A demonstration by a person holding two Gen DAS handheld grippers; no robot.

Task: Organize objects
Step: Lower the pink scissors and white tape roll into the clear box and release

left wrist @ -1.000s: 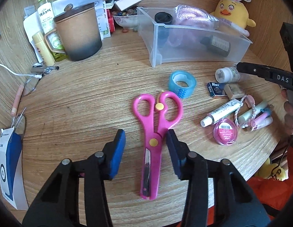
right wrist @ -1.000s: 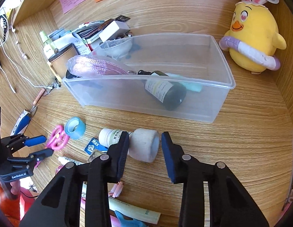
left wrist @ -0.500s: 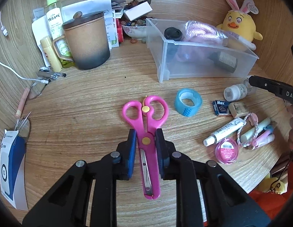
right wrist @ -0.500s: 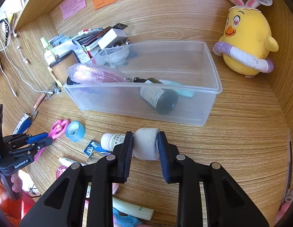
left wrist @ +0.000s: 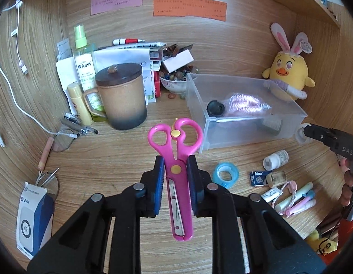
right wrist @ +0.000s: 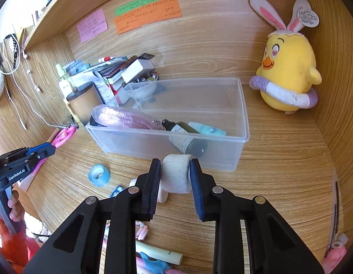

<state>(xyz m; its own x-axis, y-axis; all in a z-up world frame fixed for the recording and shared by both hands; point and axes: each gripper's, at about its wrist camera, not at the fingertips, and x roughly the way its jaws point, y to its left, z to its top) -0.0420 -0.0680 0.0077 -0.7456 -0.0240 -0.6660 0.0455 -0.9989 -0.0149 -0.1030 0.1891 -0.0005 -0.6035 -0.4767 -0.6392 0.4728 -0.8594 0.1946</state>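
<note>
Scissors [left wrist: 176, 159] sat clamped at the pivot in the left gripper [left wrist: 175, 173] — light, stiff plastic; right gripper [right wrist: 174, 178] pinched a soft bandage roll [right wrist: 176, 173] — squashable.

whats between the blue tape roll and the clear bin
Only bare wooden desktop lies between the blue tape roll and the clear bin, as seen in the right wrist view.

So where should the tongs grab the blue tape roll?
The blue tape roll lies flat on the desk with its hole facing up. Probably best to come straight down from above and pinch across its round outer wall. One tong tip in the hole and one outside, squeezing the wall, would also work. The small blue box sits on its right, so close front to back.
</note>
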